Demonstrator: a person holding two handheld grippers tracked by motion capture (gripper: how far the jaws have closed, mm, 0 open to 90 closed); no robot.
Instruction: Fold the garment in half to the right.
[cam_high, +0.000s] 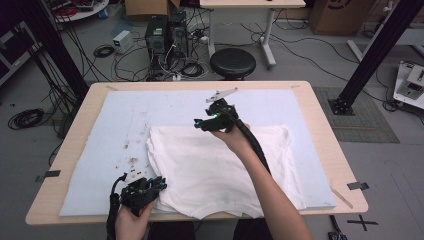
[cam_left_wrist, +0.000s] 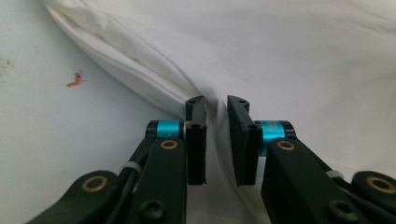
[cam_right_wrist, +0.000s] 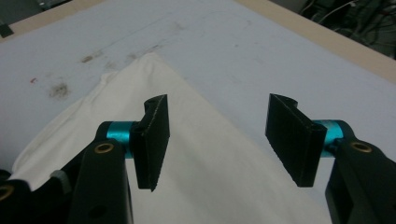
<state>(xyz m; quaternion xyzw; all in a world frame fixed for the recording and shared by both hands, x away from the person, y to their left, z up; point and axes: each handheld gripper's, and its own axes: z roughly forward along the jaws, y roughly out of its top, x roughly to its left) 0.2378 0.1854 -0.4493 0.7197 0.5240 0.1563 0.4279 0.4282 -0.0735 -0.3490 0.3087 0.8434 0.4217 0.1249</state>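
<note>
A white T-shirt (cam_high: 220, 165) lies folded on a pale blue mat (cam_high: 125, 115) that covers the wooden table. My left gripper (cam_high: 159, 184) sits at the shirt's near left corner. In the left gripper view its jaws (cam_left_wrist: 215, 105) stand close together with a fold of the shirt (cam_left_wrist: 280, 56) pinched between the pads. My right gripper (cam_high: 199, 123) hovers over the shirt's far edge, pointing left. In the right gripper view its jaws (cam_right_wrist: 217, 105) are wide apart, with nothing between them, above the shirt (cam_right_wrist: 201, 154) and its far left corner.
Brown stains (cam_high: 132, 160) mark the mat left of the shirt, and a small red speck (cam_left_wrist: 74, 80) lies near the left gripper. The bare table rim (cam_high: 75, 130) frames the mat. Beyond the table are a black stool (cam_high: 232, 62), computer towers and cables on the floor.
</note>
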